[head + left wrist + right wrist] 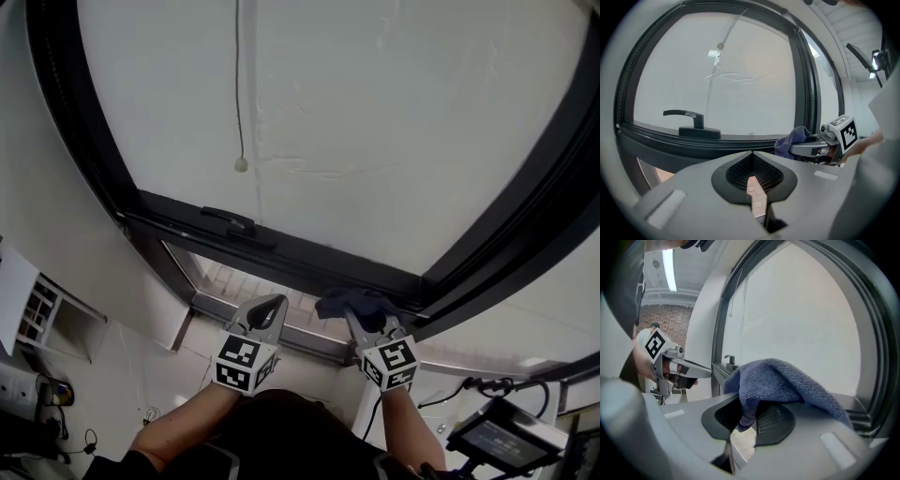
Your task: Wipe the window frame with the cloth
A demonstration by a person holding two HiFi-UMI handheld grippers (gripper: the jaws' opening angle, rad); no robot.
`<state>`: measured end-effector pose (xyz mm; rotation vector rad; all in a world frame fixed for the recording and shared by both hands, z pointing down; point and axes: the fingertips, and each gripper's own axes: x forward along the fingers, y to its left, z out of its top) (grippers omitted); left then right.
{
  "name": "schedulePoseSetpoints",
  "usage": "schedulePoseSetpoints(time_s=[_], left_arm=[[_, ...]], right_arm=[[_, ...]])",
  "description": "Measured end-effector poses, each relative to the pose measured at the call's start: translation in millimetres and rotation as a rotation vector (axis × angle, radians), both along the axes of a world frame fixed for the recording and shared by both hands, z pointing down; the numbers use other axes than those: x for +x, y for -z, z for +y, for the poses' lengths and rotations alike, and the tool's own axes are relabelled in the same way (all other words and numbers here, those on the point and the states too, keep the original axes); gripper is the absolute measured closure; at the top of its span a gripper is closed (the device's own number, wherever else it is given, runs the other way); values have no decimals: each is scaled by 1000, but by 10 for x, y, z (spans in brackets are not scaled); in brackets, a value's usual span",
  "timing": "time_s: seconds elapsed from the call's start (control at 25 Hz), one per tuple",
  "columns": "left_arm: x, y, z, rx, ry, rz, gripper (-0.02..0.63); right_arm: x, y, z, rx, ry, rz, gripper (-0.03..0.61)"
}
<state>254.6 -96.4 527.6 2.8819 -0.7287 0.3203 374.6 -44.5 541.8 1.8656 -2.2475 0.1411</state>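
While the dark window frame [73, 112] filled most of the head view, curving round a pale pane [356, 112], its lower rail [319, 258] ran as a long band from the middle left down toward the lower right of the picture. A black handle [230, 223] sat on that rail left of centre, and a thin pull cord [241, 165] hung in front of the pane above it.

Below the rail, the left gripper [267, 309] was held with its jaws brought together at the tips and nothing between them. The right gripper [361, 319], just to its right, had its jaws closed on a blue cloth [352, 302], which bunched over the jaw tips and draped down the right side in the right gripper view [783, 378].

The cloth lay right at the rail's lower edge, near its right end; whether it actually touched could not be told. Judged from this, the rail's long axis stretched away to the left of the cloth, toward the handle, so the wipe would probably have to travel leftward along it, with the right gripper plainly the nearer one to do it
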Motion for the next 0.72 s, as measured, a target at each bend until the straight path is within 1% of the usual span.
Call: schedulePoseSetpoints(time_s=[0.2,0.72], left_arm=[[-190,27,-72,17,21,-2,620],[-835,-15,-404,1,158,2,620]], right_arm=[[-175,1,-156,6,28,-23,512],[-685,-7,-587,0,92,-53,512]])
